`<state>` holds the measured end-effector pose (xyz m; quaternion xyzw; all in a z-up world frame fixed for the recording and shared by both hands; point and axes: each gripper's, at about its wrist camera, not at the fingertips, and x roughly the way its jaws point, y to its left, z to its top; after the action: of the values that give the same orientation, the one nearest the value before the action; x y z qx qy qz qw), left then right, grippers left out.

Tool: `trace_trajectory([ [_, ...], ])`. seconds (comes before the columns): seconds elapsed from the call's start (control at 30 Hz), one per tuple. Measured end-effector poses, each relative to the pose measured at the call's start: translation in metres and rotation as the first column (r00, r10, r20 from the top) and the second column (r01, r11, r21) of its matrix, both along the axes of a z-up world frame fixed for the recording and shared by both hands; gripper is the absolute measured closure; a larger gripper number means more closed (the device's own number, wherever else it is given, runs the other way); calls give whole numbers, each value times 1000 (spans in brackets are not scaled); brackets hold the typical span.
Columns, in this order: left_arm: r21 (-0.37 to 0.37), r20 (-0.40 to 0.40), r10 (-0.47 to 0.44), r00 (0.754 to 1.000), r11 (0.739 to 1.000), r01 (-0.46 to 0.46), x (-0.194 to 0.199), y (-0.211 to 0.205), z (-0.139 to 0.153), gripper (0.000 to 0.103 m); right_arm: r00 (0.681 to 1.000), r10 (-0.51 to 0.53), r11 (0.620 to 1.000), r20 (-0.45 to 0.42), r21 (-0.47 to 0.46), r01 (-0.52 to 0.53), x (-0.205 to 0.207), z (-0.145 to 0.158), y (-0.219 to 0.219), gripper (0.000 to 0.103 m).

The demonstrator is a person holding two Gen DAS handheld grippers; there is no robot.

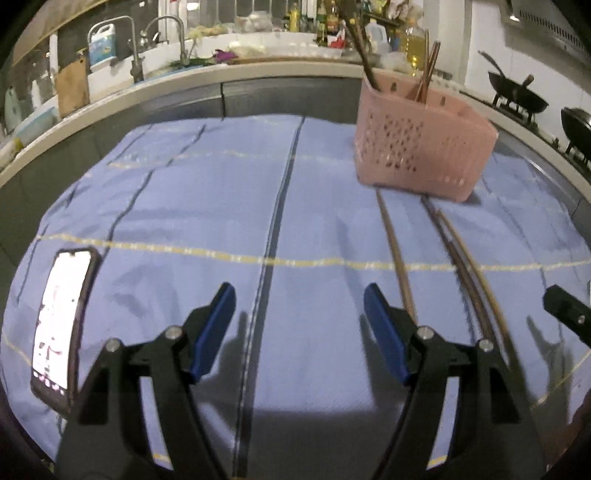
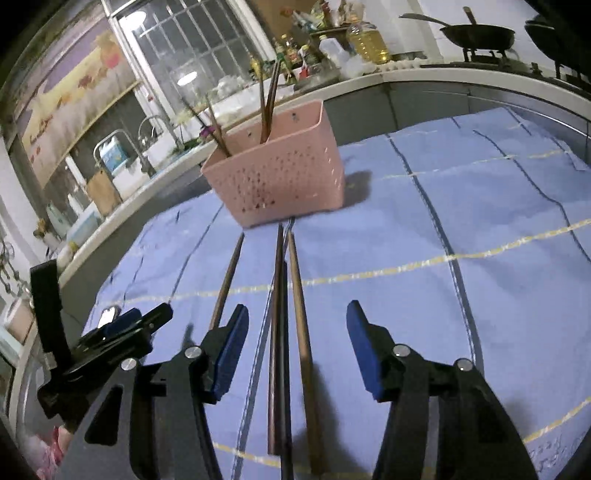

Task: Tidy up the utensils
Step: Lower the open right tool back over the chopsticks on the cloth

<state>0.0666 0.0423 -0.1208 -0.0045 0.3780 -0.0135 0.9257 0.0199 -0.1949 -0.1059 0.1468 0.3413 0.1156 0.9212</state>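
Item: pink perforated basket (image 2: 275,177), standing upright on the blue cloth (image 1: 184,206) at its far side. Several chopsticks stand in it, leaning, in two groups: one group (image 2: 267,107) near the middle, one (image 2: 216,129) at the left end.

Item: loose chopsticks on the cloth, lying lengthwise toward the basket. One (image 2: 227,280) lies apart at the left; a close-set group (image 2: 291,314) lies just right of it, running down between the right gripper's fingers.

Item: left gripper (image 1: 299,332), blue pads spread wide, nothing between them, above bare cloth; the nearest chopstick passes just beside its right finger.

Item: right gripper (image 2: 297,347), jaws apart, pads clear of the chopsticks below.

Item: smartphone (image 1: 61,328), screen lit, lying at the cloth's left edge.

Backdrop: kitchen counter with sink taps (image 1: 159,40), an oil bottle (image 2: 367,40) and a wok (image 2: 478,35) on the stove.
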Motion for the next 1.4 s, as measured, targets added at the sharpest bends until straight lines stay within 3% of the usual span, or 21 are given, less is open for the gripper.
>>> trace_trajectory([
  [0.17, -12, -48, 8, 999, 1000, -9, 4, 4, -14, 34, 1000, 6, 1000, -9, -23, -6, -3, -1, 1, 57],
  [0.47, -35, -42, 4, 999, 999, -6, 5, 8, -14, 34, 999, 9, 996, -50, -89, -14, 3, -9, 2, 72],
  [0.77, -36, -43, 1, 999, 999, -3, 6, 7, -14, 33, 995, 11, 989, -102, -144, -26, 6, -27, 3, 73],
  [1.17, -27, -46, -2, 999, 1000, 1, 7, 5, -15, 31, 997, -2, 981, -82, -193, -14, 7, -28, 2, 73],
  [1.4, -29, -47, -5, 999, 1000, 3, 7, 5, -15, 29, 997, -4, 986, -81, -167, -10, 5, -25, -3, 73],
])
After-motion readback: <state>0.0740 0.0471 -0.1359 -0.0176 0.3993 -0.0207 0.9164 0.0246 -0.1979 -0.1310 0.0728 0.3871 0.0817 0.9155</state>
